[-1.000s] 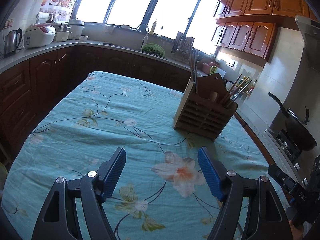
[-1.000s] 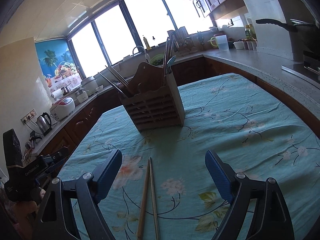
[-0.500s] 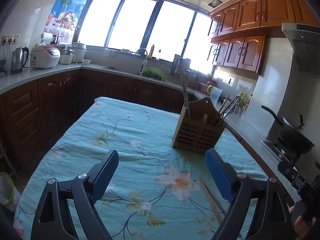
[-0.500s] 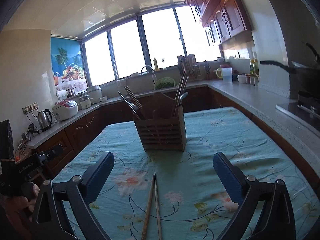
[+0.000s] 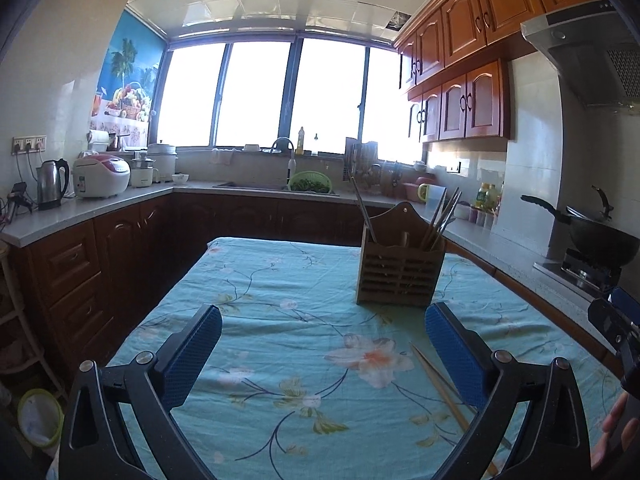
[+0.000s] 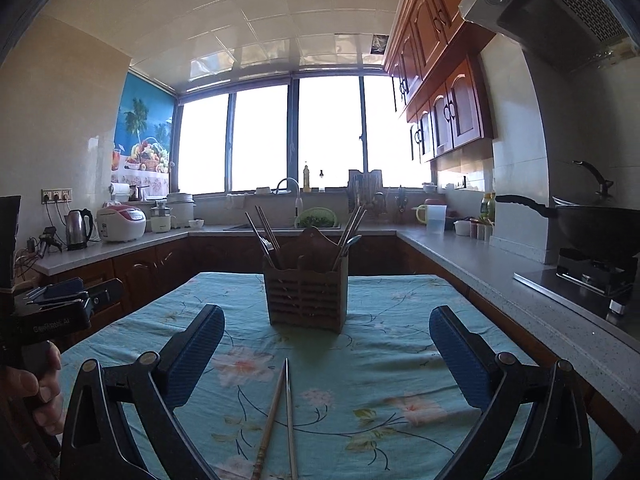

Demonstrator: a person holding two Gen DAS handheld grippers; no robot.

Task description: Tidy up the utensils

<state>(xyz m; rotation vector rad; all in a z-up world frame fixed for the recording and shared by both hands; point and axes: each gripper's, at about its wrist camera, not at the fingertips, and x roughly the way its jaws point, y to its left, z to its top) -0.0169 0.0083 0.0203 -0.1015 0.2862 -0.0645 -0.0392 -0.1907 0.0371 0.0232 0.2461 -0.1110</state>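
Turquoise floral cloth covers the worktop (image 5: 280,280), which stands in a kitchen with dark wooden cabinets and a wide, bright window behind.

At far left in the right wrist view, a hand (image 6: 40,392) grips the handle of the left tool (image 5: 323,346). In its own camera that tool hovers above the cloth with its blue-padded jaws far apart and opening; nothing lies between the pads, only the printed flowers below.

Toward the middle of the worktop stands the wooden utensil holder (image 5: 400,272), upright, with slatted sides and a peaked back panel. Chopsticks and metal handles lean out of its compartments on both the left and right sides.

Nearer the cameras, a pair of chopsticks (image 6: 280,412) lies flat on the cloth, well apart from the holder, tips pointing toward it. In the right wrist view they run between the blue pads of the right tool (image 6: 327,344), which is released, jaws spread wide and touching neither stick. In the left wrist view the same pair passes under the right-hand finger.

On the far right counter a black wok (image 6: 592,224) sits on the stove.
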